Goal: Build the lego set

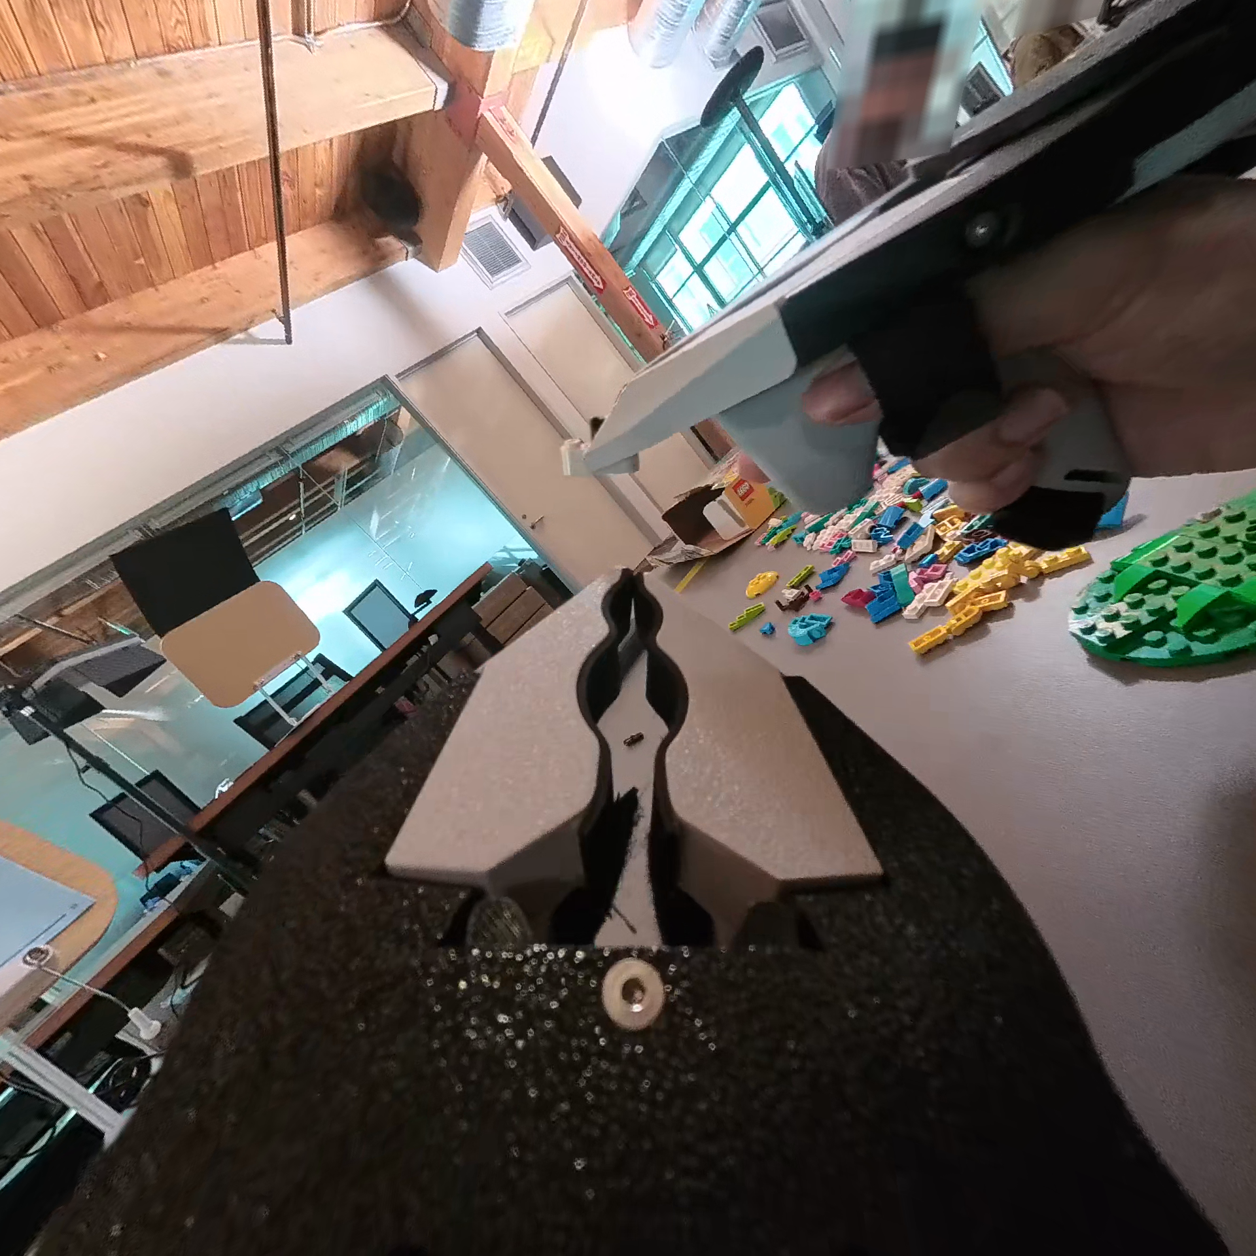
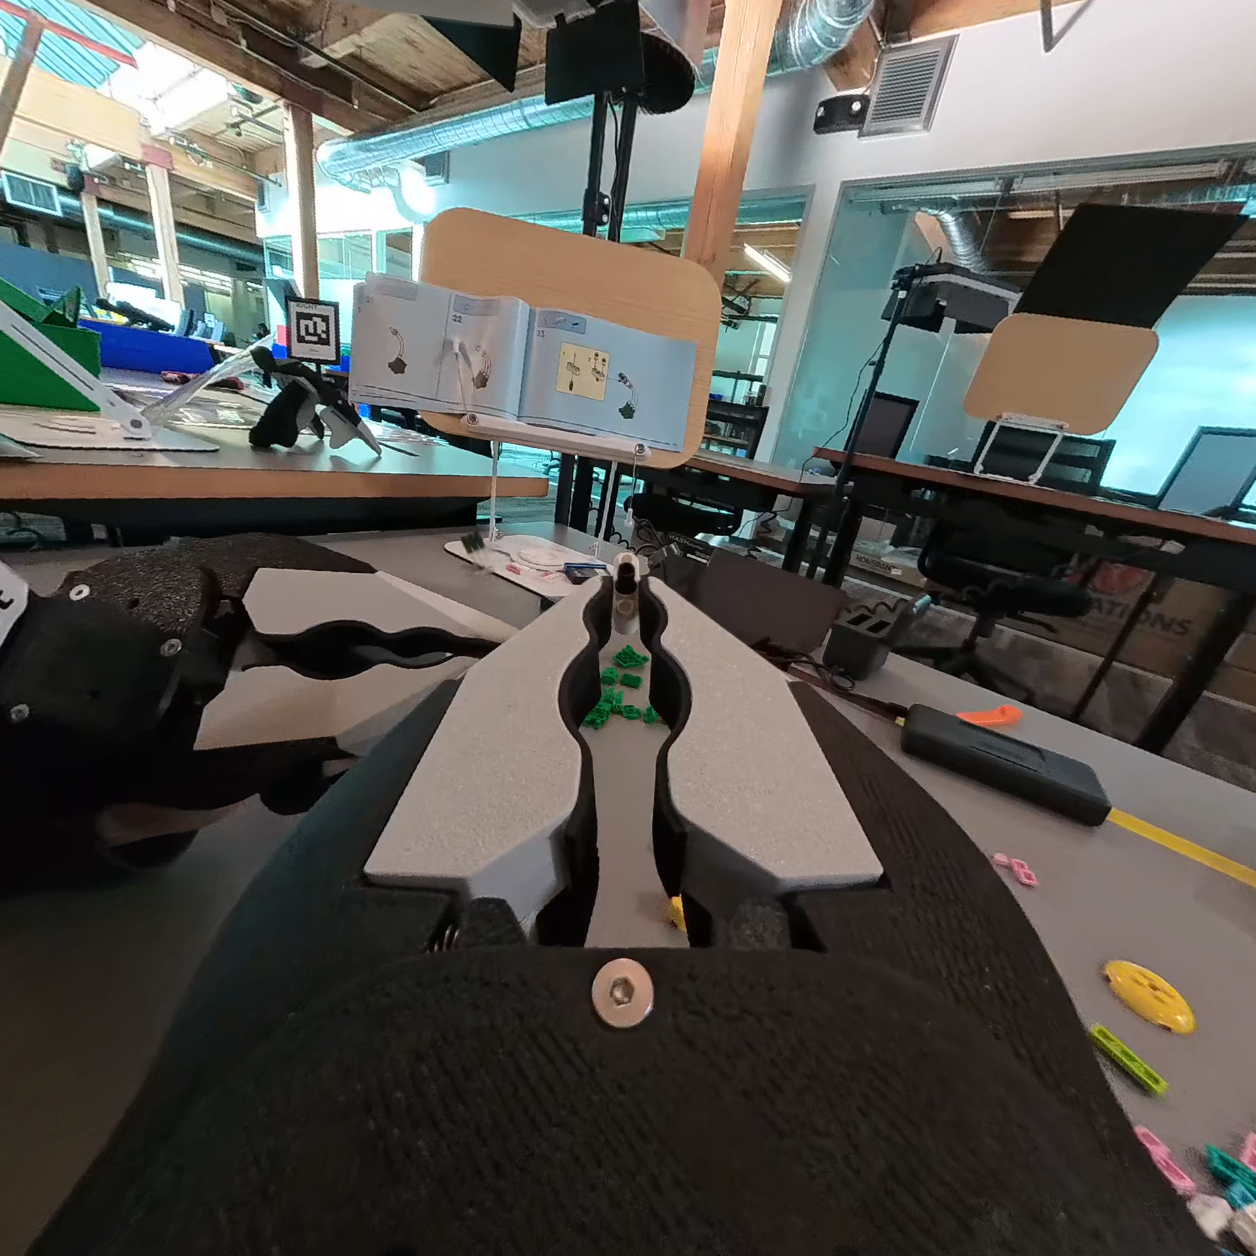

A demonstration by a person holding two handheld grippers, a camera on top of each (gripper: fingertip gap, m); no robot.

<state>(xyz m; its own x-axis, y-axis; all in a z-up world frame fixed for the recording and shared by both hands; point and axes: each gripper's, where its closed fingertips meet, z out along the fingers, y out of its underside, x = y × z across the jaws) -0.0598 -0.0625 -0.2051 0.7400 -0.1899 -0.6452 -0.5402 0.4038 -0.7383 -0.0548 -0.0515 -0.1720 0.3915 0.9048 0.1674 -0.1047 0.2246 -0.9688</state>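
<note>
In the right wrist view my right gripper is shut on a small white, tube-like lego piece that stands upright between its fingertips, above the grey table. The left wrist view shows that gripper held by a hand, with the white piece at its tip. My left gripper is shut, and I see nothing between its tips. It also lies at the left of the right wrist view, its fingers together. A green studded baseplate lies at the right.
A pile of loose coloured bricks lies beside the baseplate, with an open cardboard box behind it. Small green pieces lie under my right fingers. An open instruction booklet stands ahead. A black device and a yellow disc lie to the right. My two grippers' fingertips are within a few centimetres of each other. The green studded baseplate sits 15 centimeters or so from the ends of my left fingers.
</note>
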